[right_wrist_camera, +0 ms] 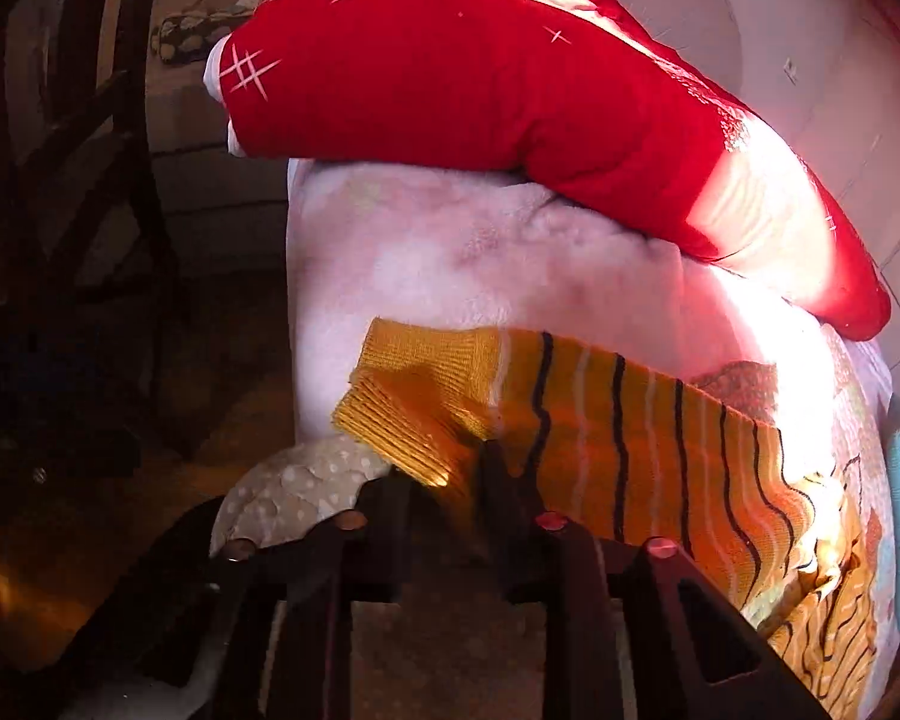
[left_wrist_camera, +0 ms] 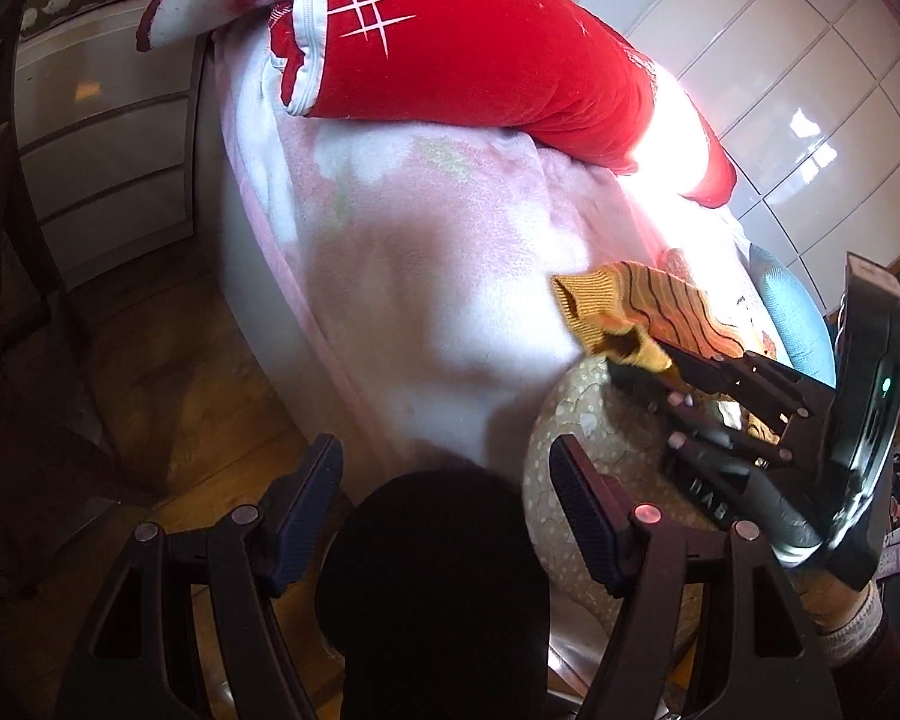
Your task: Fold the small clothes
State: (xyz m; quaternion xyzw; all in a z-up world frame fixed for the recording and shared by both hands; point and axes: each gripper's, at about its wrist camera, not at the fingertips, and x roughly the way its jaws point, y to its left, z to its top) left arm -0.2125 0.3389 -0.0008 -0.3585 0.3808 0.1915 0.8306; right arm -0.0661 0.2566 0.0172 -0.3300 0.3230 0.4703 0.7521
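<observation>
The right claw (right_wrist_camera: 444, 474) is pinched tight on the ribbed cuff of the orange striped sweater (right_wrist_camera: 618, 462). The rest of the sweater lies out past the claw and to its right, on the fluffy pink blanket (right_wrist_camera: 450, 252). Farther ahead a red quilt (right_wrist_camera: 480, 102) sits on the blanket. The left claw (left_wrist_camera: 444, 492) is open with nothing in it. Just in front of it is something dark and round (left_wrist_camera: 432, 570), maybe a knee.
</observation>
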